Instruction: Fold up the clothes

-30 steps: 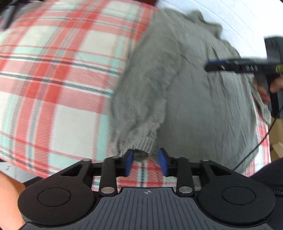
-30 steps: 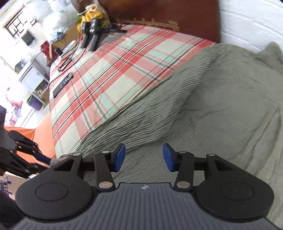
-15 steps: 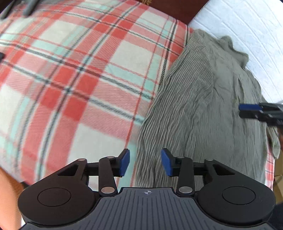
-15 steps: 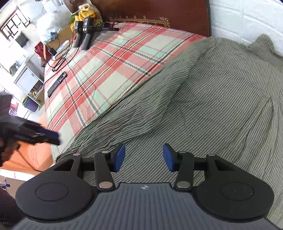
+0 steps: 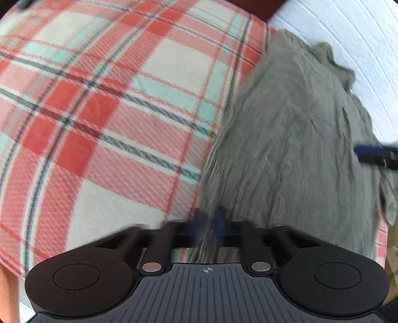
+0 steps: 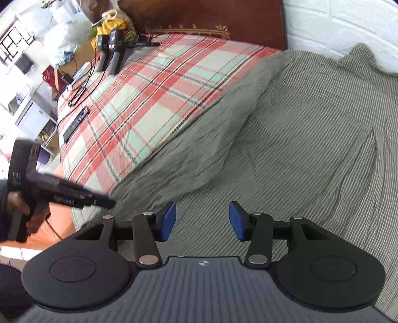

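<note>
Pinching the sweater's point(image 5: 293, 149) near edge, the left gripper point(image 5: 209, 223) has its jaws pressed on the knit, though blur softens them. Spread wide, the right gripper point(image 6: 202, 221) hangs over the sweater's striped body. Left of the sweater the plaid blanket point(image 6: 149, 99) lies bare; far beyond it sit a remote point(image 6: 75, 124) and cables.

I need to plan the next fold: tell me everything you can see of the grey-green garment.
The garment is a grey-green, finely striped ribbed knit, wrinkled. It lies spread on the plaid blanket beside the white wall, one sleeve folded across its body. The left tool, blurred, is closed on cloth at its near edge; the right tool hovers open above it.
</note>
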Demonstrator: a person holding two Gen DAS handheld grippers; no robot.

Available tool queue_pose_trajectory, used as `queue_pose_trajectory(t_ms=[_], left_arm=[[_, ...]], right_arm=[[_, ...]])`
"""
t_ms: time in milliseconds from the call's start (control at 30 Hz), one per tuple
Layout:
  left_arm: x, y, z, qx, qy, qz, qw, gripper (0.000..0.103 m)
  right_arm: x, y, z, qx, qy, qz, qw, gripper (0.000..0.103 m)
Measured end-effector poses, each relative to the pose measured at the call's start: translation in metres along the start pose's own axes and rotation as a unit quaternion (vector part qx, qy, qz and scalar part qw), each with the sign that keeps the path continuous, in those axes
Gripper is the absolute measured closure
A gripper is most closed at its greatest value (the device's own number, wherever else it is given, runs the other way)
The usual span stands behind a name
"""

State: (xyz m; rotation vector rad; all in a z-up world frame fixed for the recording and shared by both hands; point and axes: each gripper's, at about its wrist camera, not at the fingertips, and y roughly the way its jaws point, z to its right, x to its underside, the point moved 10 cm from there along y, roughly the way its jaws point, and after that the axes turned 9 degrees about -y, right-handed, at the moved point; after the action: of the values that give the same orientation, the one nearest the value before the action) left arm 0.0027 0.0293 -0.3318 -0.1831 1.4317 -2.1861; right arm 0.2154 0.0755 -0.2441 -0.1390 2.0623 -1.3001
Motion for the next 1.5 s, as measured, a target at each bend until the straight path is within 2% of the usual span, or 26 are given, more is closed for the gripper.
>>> queue_pose_trajectory(t_ms=[133, 200, 300, 433, 533, 700, 900, 1000, 1033, 1067, 1100, 1133, 1233, 1333, 1500], left_arm=[[-0.006, -0.019, 0.013, 0.005, 0.034, 0.032, 0.9989, 0.103], [-0.015, -0.04, 0.018, 0.017, 0.037, 0.061, 0.9973, 0.103], [-0.034, -0.078, 0.013, 0.015, 0.048, 0.107, 0.993, 0.103], [-0.054, -0.11, 0.008, 0.029, 0.05, 0.136, 0.989, 0.103], [-0.054, -0.111, 0.009, 0.048, 0.059, 0.125, 0.9893, 0.103], [-0.04, -0.097, 0.004, 0.07, 0.074, 0.081, 0.9915, 0.103], [-0.014, -0.089, 0.003, 0.117, 0.078, 0.02, 0.9898, 0.103], [-0.006, -0.086, 0.005, 0.126, 0.084, 0.007, 0.9885, 0.103], [-0.005, -0.085, 0.005, 0.128, 0.084, 0.006, 0.9882, 0.103], [-0.004, -0.085, 0.006, 0.13, 0.084, 0.006, 0.988, 0.103], [-0.005, -0.085, 0.006, 0.132, 0.081, 0.007, 0.9879, 0.103], [-0.005, -0.086, 0.006, 0.134, 0.079, 0.009, 0.9878, 0.103], [-0.005, -0.087, 0.01, 0.138, 0.084, 0.01, 0.9868, 0.103], [-0.004, -0.091, 0.023, 0.152, 0.1, 0.004, 0.9833, 0.103], [-0.002, -0.108, 0.063, 0.195, 0.139, 0.009, 0.9709, 0.103]], right_arm=[[-0.045, 0.01, 0.011, 0.024, -0.011, 0.016, 1.0, 0.051], [-0.069, 0.019, 0.02, 0.036, -0.007, 0.02, 0.999, 0.051], [-0.103, 0.034, 0.033, 0.053, 0.001, 0.027, 0.998, 0.051], [-0.142, 0.055, 0.055, 0.087, 0.022, 0.027, 0.996, 0.051], [-0.159, 0.072, 0.077, 0.131, 0.051, 0.018, 0.99, 0.051], [-0.179, 0.098, 0.095, 0.202, 0.078, 0.009, 0.976, 0.051], [-0.187, 0.122, 0.103, 0.241, 0.108, -0.005, 0.964, 0.051], [-0.188, 0.133, 0.106, 0.263, 0.103, -0.025, 0.959, 0.051], [-0.187, 0.135, 0.107, 0.273, 0.097, -0.037, 0.956, 0.054], [-0.186, 0.134, 0.108, 0.279, 0.092, -0.045, 0.955, 0.062], [-0.185, 0.132, 0.109, 0.28, 0.091, -0.048, 0.954, 0.085], [-0.184, 0.129, 0.111, 0.28, 0.092, -0.051, 0.954, 0.095], [-0.18, 0.113, 0.115, 0.269, 0.097, -0.049, 0.957, 0.099], [-0.179, 0.094, 0.12, 0.254, 0.104, -0.029, 0.961, 0.1], [-0.174, 0.062, 0.133, 0.229, 0.125, 0.012, 0.965, 0.1]])
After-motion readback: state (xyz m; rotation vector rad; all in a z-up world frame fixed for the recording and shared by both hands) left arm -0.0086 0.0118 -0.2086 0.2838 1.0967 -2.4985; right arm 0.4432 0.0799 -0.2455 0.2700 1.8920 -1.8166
